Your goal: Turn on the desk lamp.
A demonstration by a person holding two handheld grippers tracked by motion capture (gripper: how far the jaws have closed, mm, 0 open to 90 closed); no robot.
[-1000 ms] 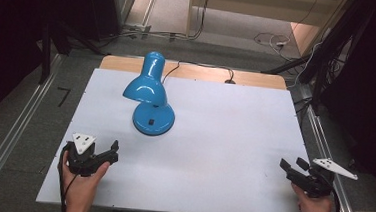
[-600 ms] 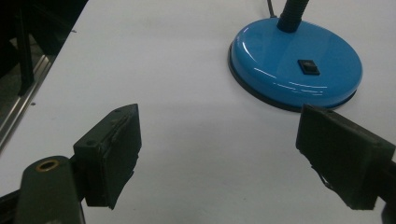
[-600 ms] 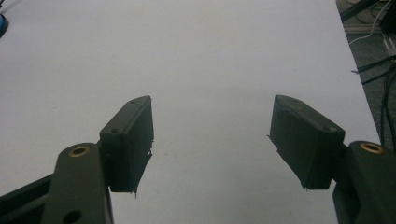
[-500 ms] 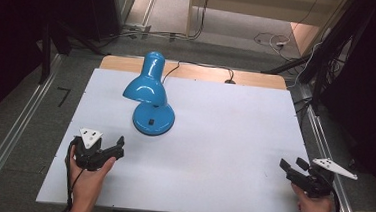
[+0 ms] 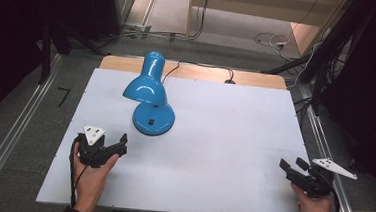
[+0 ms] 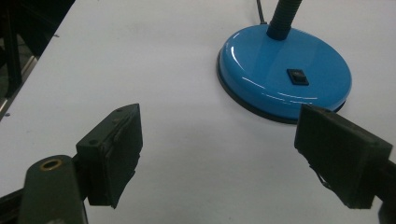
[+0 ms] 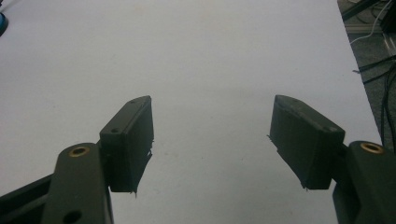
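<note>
Your left gripper [image 5: 119, 145] sits near the table's [image 5: 224, 133] front-left edge, jaws spread wide, nothing btwn them, pointing at the blue desk lamp [image 5: 151, 101]. Your right gripper [image 5: 292, 168] is at front-right, jaws also spread, empty. Lamp base [image 6: 285, 77] lies just beyond left jaws, not touching; its cord runs to the far edge.

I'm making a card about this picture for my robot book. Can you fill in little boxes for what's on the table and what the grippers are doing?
Lamp: blue desk lamp, upright on white table
Switch: black, on lamp base
Left hand-held gripper: open, near lamp base, not touching
Right hand-held gripper: open, holding nothing, at table's right edge
</note>
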